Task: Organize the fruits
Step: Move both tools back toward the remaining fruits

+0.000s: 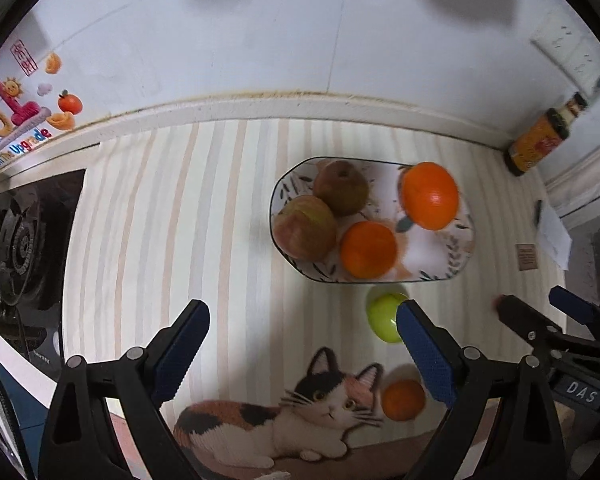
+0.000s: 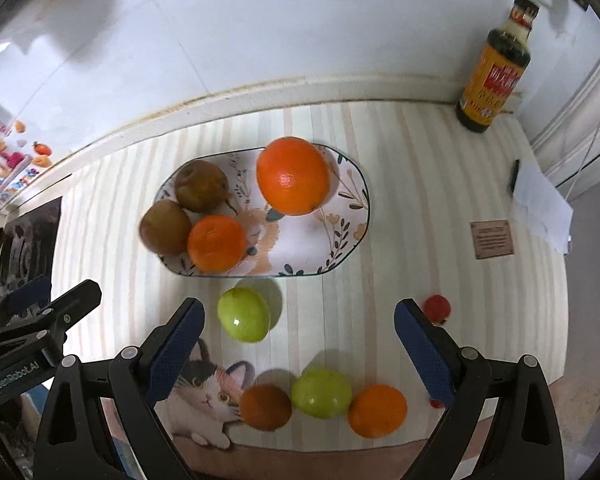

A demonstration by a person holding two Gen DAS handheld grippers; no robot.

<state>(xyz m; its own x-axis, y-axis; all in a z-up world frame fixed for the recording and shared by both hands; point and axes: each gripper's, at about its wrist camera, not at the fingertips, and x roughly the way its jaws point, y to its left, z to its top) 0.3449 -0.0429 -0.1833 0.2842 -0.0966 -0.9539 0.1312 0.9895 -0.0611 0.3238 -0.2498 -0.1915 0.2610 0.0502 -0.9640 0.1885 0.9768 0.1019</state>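
Both claws are hanging above the striped surface (image 2: pixel 420 184) with their blue pads spread wide and nothing between them. The left claw (image 1: pixel 304 344) sits over the cat picture (image 1: pixel 300 412) printed on the mat, and the right claw (image 2: pixel 300 344) is just to its right, looking down at the loose fruit.

The oval plate (image 2: pixel 340 248) with the leaf pattern already has four pieces on it: two brownish apples (image 2: pixel 200 186) touching each other at the left end, a small orange (image 2: pixel 217 243) pressed up against them, and a big orange (image 2: pixel 293 176) on its own toward the back right.

Off the plate, a green apple (image 2: pixel 244 314) sits just in front of the plate's near rim, close to the right claw's left finger. Nearer the front edge there's a row of three touching each other: a darker orange fruit (image 2: pixel 265 407), which could be a tangerine in shadow, hard to say, then a second green apple (image 2: pixel 321 392), then another orange (image 2: pixel 377 411). A small red fruit (image 2: pixel 437 307) lies just behind the right claw's right finger, partly hidden by it.

A dark sauce bottle (image 2: pixel 494 76) stands upright in the back right corner by the wall, and the stove (image 1: pixel 24 240) is off to the left.
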